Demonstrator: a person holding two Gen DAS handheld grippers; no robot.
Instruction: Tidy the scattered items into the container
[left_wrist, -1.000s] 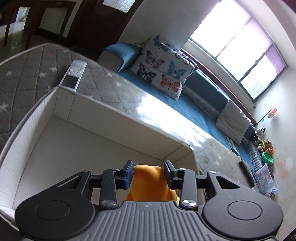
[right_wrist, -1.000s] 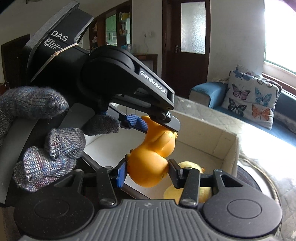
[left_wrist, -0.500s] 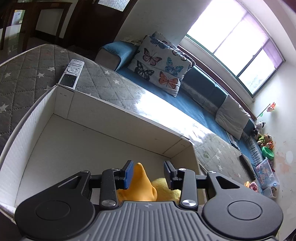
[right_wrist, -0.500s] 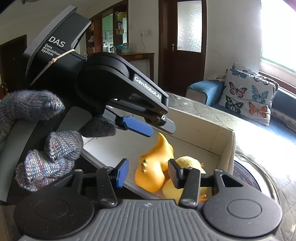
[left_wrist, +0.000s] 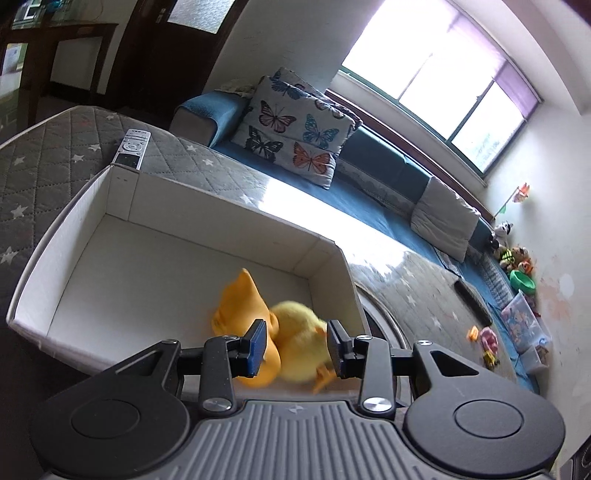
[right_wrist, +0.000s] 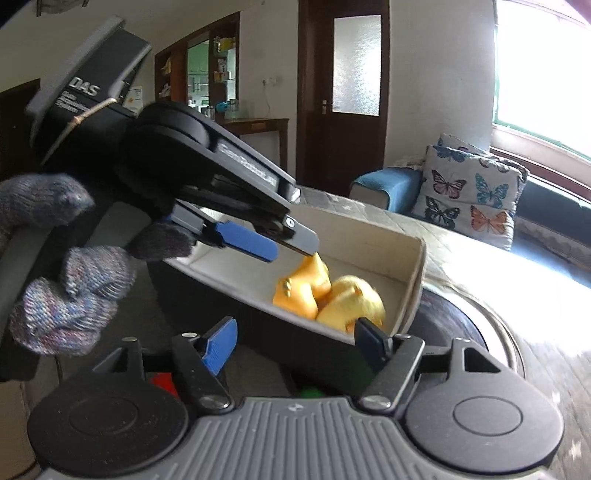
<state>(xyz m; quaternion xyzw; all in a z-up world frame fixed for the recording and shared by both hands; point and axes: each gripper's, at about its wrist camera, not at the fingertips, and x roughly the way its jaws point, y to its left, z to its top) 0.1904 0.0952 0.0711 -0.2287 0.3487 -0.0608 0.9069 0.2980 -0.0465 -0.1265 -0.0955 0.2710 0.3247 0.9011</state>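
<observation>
Right wrist: "DAS" on left tool (right_wrist: 291, 240)

Your left gripper (left_wrist: 295, 343) no longer grips orange duck (left_wrist: 243, 314): jaws now apart, duck lies in box (left_wrist: 221, 225) against yellow plush (left_wrist: 301, 332). Left gripper sits higher above box. Your right gripper (right_wrist: 295, 341) spreads wider, pulls back from box.

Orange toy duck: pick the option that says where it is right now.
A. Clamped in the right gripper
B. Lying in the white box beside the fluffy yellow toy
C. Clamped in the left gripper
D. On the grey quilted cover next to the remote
B. The orange toy duck lies on the floor of the white box, against the fluffy yellow toy; the left gripper and right gripper are both open and empty.
</observation>
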